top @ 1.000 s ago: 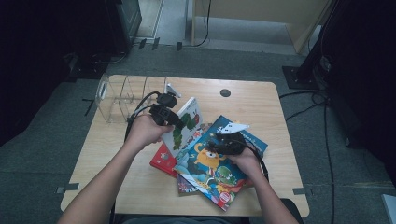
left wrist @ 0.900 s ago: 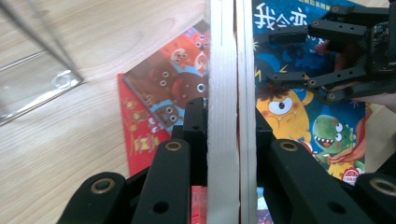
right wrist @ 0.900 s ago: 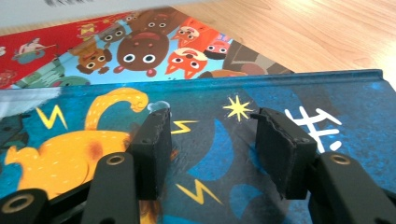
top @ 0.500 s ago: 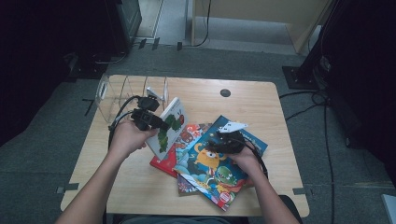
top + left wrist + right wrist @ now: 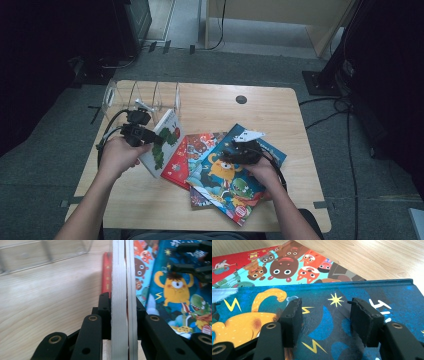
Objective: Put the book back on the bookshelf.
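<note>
The white picture book [image 5: 163, 141] is clamped edge-on between the jaws of the left tool [image 5: 150, 136], as is seen in the left gripper view, where the book's pale page edges [image 5: 123, 290] rise straight up between the two black jaws and both pads press on its covers. In the high view the book is held tilted, raised off the tabletop [image 5: 215, 105] at its gripped end, with its lower edge near the red book [image 5: 187, 155]. It is located at the left part of the tabletop, just in front of the clear wire rack [image 5: 142, 97] and apart from it.

The right tool [image 5: 239, 150] is rested over the blue monster book [image 5: 235, 182], which lies on top of the pile right of centre. In the right gripper view its jaws are seen standing apart over the blue cover [image 5: 324, 322], with nothing pinched between them; the jaws have just been opening.

Compared with the earlier frames, the white book and the left tool are found further to the left and nearer the rack; a second ago the book was overlapping the pile, and it is now carried clear of the blue monster book, with more of the red book exposed. The right tool is found in the same place on the blue cover. The pile is unchanged in position.
</note>
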The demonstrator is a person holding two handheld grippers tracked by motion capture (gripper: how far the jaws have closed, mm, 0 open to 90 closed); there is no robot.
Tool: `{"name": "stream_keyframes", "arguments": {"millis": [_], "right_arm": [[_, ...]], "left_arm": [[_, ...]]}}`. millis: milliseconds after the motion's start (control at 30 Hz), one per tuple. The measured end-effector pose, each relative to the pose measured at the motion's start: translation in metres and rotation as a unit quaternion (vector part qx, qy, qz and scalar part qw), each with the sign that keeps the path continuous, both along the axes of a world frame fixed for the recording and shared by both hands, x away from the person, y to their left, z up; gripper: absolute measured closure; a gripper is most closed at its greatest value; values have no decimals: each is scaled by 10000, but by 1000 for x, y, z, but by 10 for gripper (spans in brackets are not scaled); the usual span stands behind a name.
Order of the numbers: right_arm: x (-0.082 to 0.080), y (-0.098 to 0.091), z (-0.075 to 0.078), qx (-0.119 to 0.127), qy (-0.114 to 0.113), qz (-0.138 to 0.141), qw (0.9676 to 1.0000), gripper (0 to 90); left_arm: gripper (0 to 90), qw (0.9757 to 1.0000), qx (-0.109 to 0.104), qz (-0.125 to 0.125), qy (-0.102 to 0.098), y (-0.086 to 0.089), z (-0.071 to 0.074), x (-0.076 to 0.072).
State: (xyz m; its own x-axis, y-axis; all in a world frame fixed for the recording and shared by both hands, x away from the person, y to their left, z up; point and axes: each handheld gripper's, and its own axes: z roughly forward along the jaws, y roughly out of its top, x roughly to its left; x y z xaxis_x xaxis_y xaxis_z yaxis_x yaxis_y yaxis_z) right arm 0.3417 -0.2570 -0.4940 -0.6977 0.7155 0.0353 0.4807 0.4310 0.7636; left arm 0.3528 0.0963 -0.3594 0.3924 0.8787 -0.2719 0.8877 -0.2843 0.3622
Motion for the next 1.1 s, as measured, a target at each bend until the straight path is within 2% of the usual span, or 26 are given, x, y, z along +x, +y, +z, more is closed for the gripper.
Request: {"name": "stream_keyframes", "arguments": {"millis": [133,200,267,400,633,700,867,967,1033,1100], "right_arm": [[0,0,0,-6,-8,-2,10000,436],[0,0,0,-3,-7,-2,10000,436],[0,0,0,-3,-4,-5,10000,436],[0,0,0,-2,-3,-8,10000,436],[0,0,0,-4,-9,-6,10000,437],[0,0,0,-3,-7,-2,10000,436],[0,0,0,-7,-12,-2,10000,438],[0,0,0,-8,-15,-3,10000,440],[0,0,0,-6,-16,-8,10000,441],[0,0,0,-9,-22,-9,10000,442]], "left_arm": [[772,9996,48,284,7,7,2,-1],[773,9988,141,468,-7,5,2,3],[772,9985,184,519,-3,3,1,5],[772,9966,272,774,13,-3,-5,16],[772,9945,353,983,-42,-13,-9,26],[772,9935,322,1090,-59,-14,-9,29],[772,9920,404,1186,-137,-22,-6,38],[772,9914,395,1243,-148,-25,-5,43],[772,9897,332,1379,-186,-26,-5,48],[772,9893,347,1406,-203,-28,-5,49]]}}
